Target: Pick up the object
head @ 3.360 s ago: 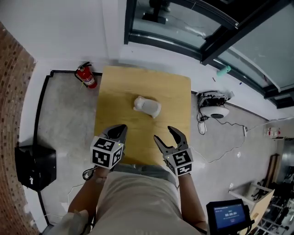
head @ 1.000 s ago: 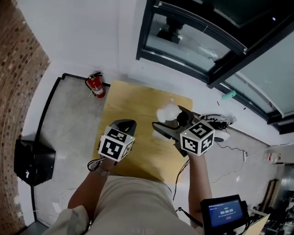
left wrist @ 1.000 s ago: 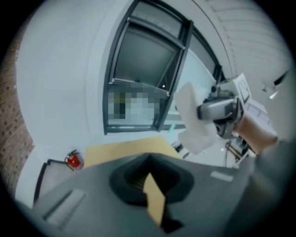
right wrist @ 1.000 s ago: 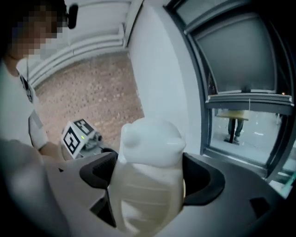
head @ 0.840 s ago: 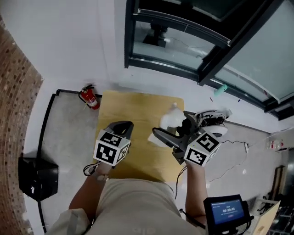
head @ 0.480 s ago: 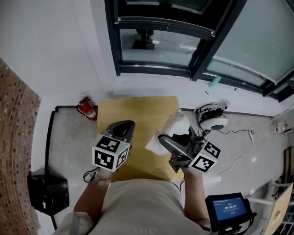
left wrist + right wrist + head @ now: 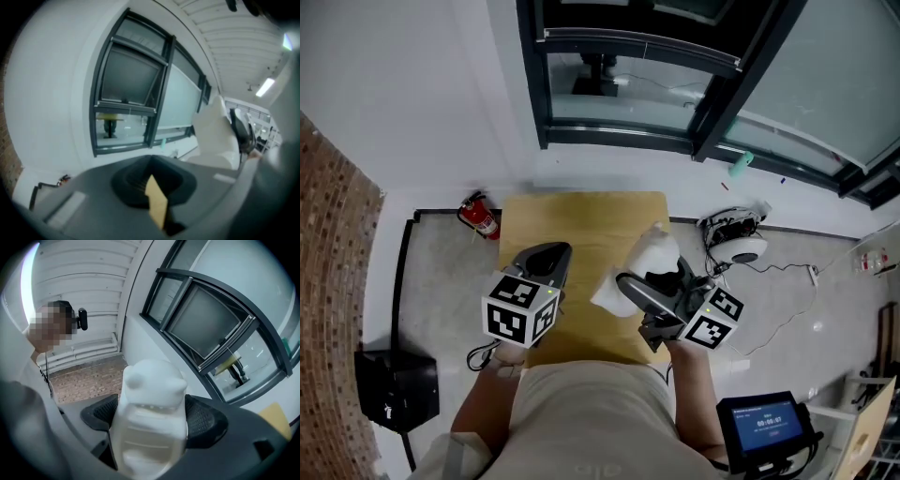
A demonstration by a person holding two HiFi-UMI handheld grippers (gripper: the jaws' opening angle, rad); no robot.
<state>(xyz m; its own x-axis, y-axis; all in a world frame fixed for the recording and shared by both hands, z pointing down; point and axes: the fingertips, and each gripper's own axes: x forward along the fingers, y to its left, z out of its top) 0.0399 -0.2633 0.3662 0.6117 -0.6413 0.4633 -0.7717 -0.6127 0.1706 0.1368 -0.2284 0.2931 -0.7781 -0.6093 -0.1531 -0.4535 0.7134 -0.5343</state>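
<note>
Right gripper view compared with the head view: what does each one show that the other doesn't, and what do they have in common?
Only the right gripper view shows the dark pads pressing on both sides of the white object, plus its two ear-like bumps. Only the head view shows the wooden table, the fire extinguisher, the left gripper and a small screen. Both show the right gripper holding the white object, and the dark window frames.
</note>
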